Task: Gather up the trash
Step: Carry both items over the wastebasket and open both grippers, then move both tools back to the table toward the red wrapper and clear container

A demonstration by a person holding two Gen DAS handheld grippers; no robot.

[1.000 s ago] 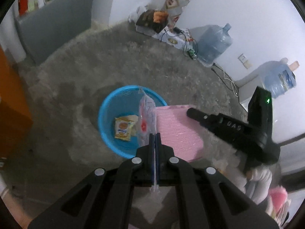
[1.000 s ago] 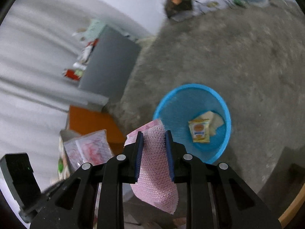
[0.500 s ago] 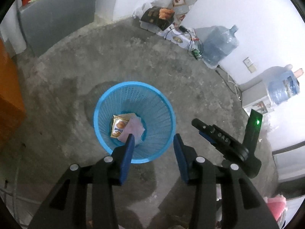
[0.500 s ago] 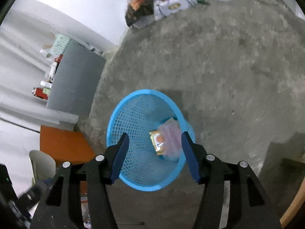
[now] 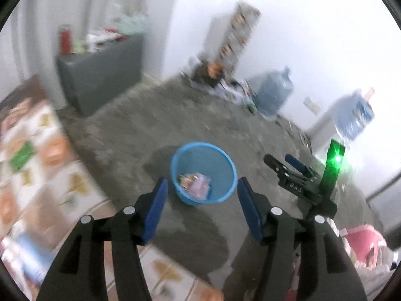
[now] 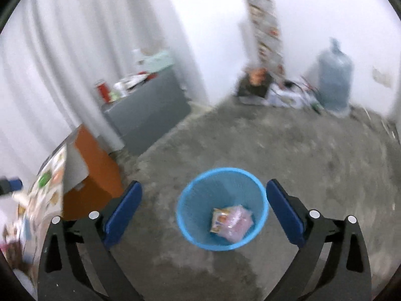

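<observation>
A blue mesh basket [image 5: 226, 168] stands on the grey concrete floor and also shows in the right wrist view [image 6: 260, 193]. Inside lie a yellow snack packet [image 6: 219, 219] and a pink wrapper [image 6: 236, 224], both also in the left wrist view [image 5: 196, 186]. My left gripper [image 5: 200, 207] is open and empty, above and short of the basket. My right gripper [image 6: 204, 212] is open and empty, with the basket between its fingers. In the left wrist view the right gripper [image 5: 283, 164] shows to the right of the basket.
A table with a patterned cloth [image 5: 32, 175] is at the left, with an orange side [image 6: 95, 165]. A grey cabinet [image 6: 147, 110] stands against the curtain. Water jugs [image 6: 334, 75] and clutter line the far wall. Pink items [image 5: 361, 243] lie at lower right.
Both grippers opened and dropped their wrappers into the basket, then pulled back and tilted up. The basket now looks smaller and farther. Both views are motion-blurred.
</observation>
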